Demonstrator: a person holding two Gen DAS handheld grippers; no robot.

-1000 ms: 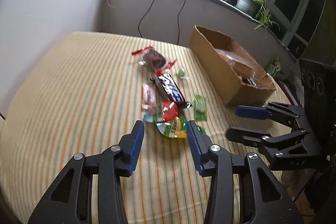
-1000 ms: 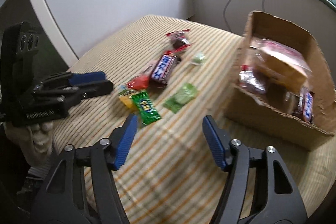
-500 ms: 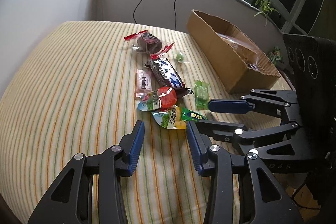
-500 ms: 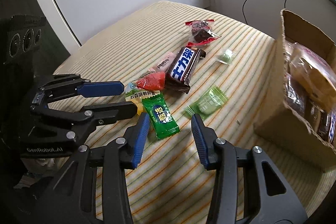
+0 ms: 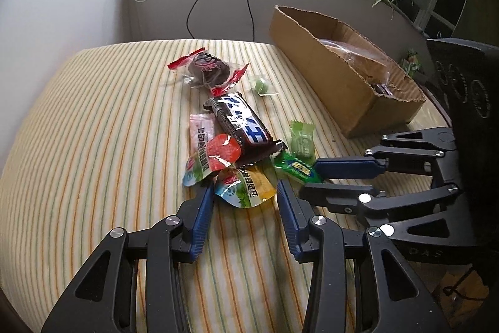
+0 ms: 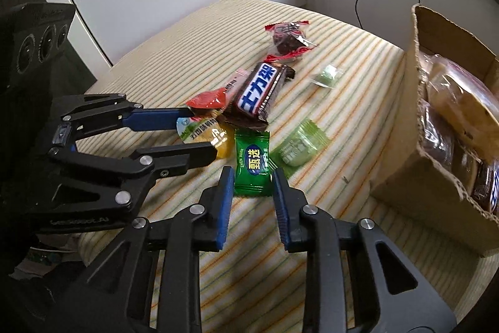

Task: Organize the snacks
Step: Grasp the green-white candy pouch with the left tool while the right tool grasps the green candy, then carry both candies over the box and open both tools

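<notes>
A pile of snacks lies on the striped cloth (image 5: 93,145). My left gripper (image 5: 244,192) is open, and its tips straddle a yellow jelly cup (image 5: 249,186) at the near edge of the pile. In the right wrist view the same left gripper (image 6: 199,133) flanks the jelly cup (image 6: 215,136). My right gripper (image 6: 253,177) is closing, with a dark green candy (image 6: 252,164) between its pads, which stand just at its edges. In the left wrist view the right gripper (image 5: 310,181) meets that dark green candy (image 5: 296,169) from the right.
The pile also has a brown chocolate bar (image 5: 240,120), a red jelly cup (image 5: 220,150), a pink packet (image 5: 202,128), a pale green candy (image 6: 296,149), a wrapped dark cake (image 6: 288,39) and a small round green sweet (image 6: 327,77). An open cardboard box (image 6: 405,173) with bagged snacks stands at the right.
Both grippers came down and in toward the pile. The right jaws narrowed around the dark green candy. The left tips now flank the yellow jelly cup.
</notes>
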